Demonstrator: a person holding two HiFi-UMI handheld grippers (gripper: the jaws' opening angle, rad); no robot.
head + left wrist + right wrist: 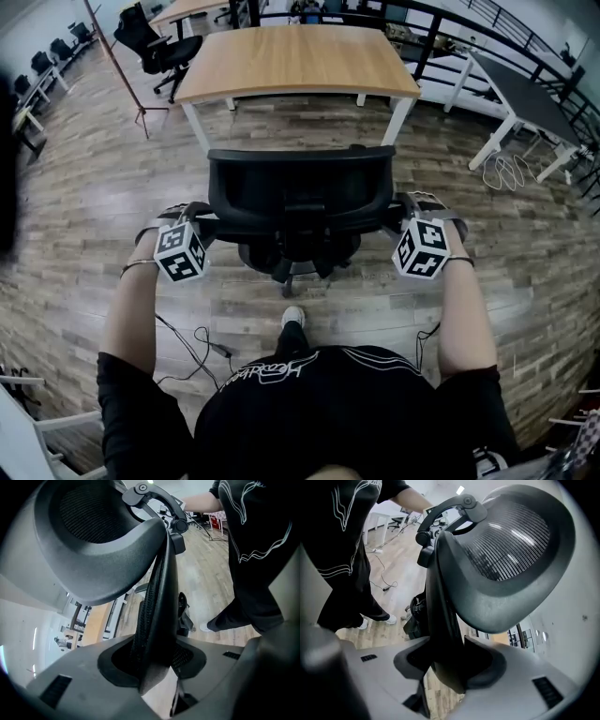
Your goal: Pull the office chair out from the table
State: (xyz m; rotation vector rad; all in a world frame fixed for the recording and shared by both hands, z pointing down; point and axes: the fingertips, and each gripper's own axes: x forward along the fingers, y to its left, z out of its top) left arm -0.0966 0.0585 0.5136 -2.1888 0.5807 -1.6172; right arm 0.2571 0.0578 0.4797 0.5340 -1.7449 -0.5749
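The black office chair [300,187] stands on the wood floor, a short way in front of the wooden table [300,61], with its back toward me. My left gripper [199,217] is shut on the left edge of the backrest, and my right gripper [401,208] is shut on the right edge. In the left gripper view the mesh backrest edge [157,597] runs down between the jaws of the left gripper [154,663], with the headrest [93,541] above. The right gripper view shows the backrest edge [440,616] pinched in the right gripper [450,663] under the headrest [511,559].
Another black chair [155,42] and a thin stand pole [117,66] are at the far left. A dark table [530,94] with coiled cables [511,171] under it stands at the right. My shoe [293,317] and a floor cable [192,342] lie behind the chair base.
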